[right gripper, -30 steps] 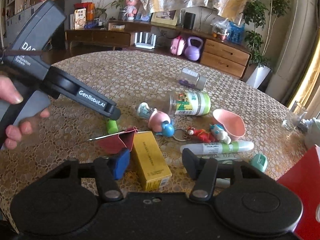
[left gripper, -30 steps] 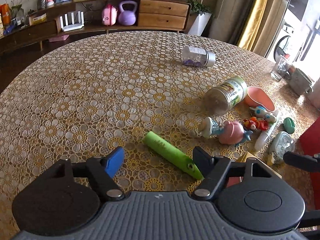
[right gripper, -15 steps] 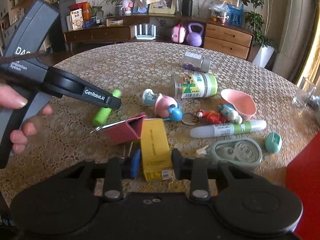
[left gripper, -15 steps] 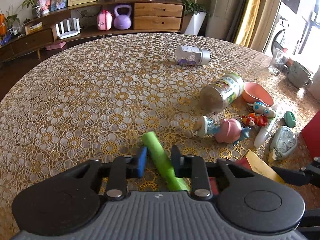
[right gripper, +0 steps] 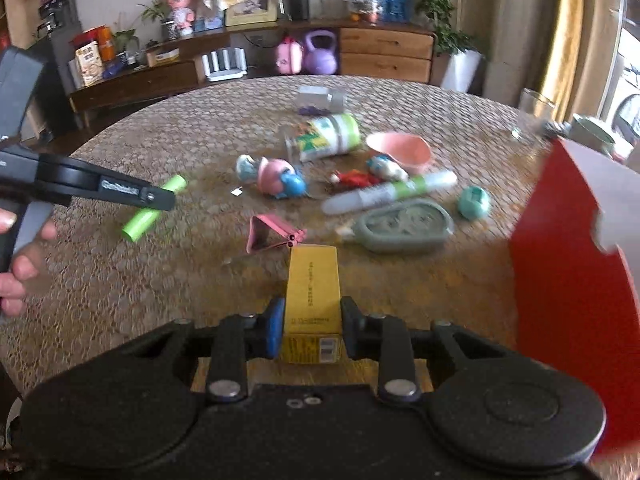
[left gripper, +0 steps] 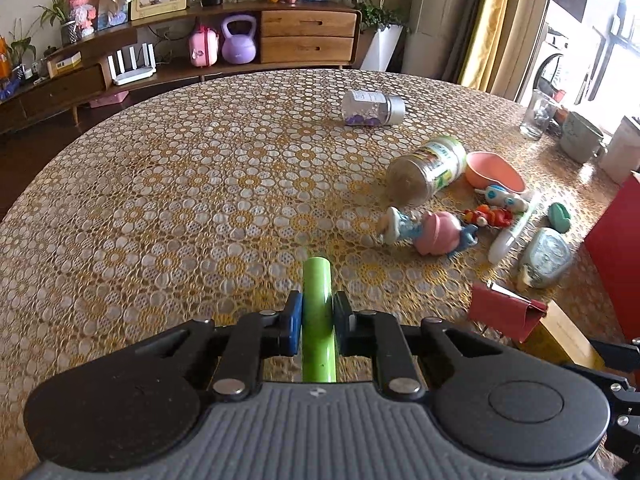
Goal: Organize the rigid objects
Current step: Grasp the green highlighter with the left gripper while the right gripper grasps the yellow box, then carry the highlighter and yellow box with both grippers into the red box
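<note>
My left gripper (left gripper: pixel 316 322) is shut on a green tube (left gripper: pixel 317 296) and holds it above the table; the tube also shows in the right wrist view (right gripper: pixel 154 209), pinched by the left gripper (right gripper: pixel 158 200). My right gripper (right gripper: pixel 310 330) is shut on a yellow box (right gripper: pixel 312 294), lifted over the table. A pink binder clip (right gripper: pixel 272 232) lies just beyond the box. Farther on lie a pink and blue toy figure (right gripper: pixel 276 176), a labelled jar (right gripper: pixel 324 138), a pink scoop (right gripper: pixel 400 152), a white and green marker (right gripper: pixel 390 194) and a grey tape dispenser (right gripper: pixel 404 226).
A red box (right gripper: pixel 576 272) stands at the right edge. A small clear jar (left gripper: pixel 374 109) lies farther back. A drinking glass (left gripper: pixel 538 116) and a grey pot (left gripper: pixel 580 142) stand at the far right. A wooden sideboard (left gripper: pixel 308 36) runs behind the round table (left gripper: pixel 160 184).
Both grippers went from open to shut, the left on the green tube and the right on the yellow box. Both objects have been lifted and now point straight ahead.
</note>
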Tool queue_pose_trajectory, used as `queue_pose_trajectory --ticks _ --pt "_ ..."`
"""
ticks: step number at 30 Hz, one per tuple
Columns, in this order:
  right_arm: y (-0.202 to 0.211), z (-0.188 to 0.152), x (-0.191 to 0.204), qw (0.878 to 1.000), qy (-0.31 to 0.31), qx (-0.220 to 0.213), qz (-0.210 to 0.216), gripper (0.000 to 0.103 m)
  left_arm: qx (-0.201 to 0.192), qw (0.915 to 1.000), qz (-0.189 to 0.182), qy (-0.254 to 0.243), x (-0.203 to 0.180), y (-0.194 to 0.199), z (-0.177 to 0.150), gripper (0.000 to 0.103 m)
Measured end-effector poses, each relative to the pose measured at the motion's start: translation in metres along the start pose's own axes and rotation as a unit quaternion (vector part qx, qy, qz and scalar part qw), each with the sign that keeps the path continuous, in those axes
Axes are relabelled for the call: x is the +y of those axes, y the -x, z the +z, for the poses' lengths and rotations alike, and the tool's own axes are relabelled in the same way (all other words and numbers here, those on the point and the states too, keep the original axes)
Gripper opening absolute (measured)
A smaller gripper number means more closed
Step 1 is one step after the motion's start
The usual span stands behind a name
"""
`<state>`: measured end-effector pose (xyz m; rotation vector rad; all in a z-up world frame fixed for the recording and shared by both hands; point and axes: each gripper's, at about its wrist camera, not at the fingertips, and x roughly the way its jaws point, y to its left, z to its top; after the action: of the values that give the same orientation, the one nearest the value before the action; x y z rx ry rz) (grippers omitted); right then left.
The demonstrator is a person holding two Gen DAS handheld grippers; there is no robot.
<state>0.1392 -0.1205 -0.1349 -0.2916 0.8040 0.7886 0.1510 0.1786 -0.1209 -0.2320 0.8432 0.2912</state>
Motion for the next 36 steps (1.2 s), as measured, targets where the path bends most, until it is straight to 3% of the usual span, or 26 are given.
queue_pose_trajectory --ticks 12,24,36 --pt "0.047 -0.017 -0.015 0.998 -0.057 -0.018 0.019 0.028 -0.01 0.9985 -0.046 -0.029 -0.035 0.047 -0.018 0.016" --pt "0.089 0.0 -0.031 0.995 -0.07 -0.072 0.015 0.028 -0.02 0.9945 -0.088 -0.054 -0.074 0.081 -0.018 0.016" --pt "0.137 0.024 -0.09 0.983 -0.088 -0.153 -0.043 0.028 -0.031 0.9812 -0.156 -0.11 -0.15 0.116 0.015 0.016"
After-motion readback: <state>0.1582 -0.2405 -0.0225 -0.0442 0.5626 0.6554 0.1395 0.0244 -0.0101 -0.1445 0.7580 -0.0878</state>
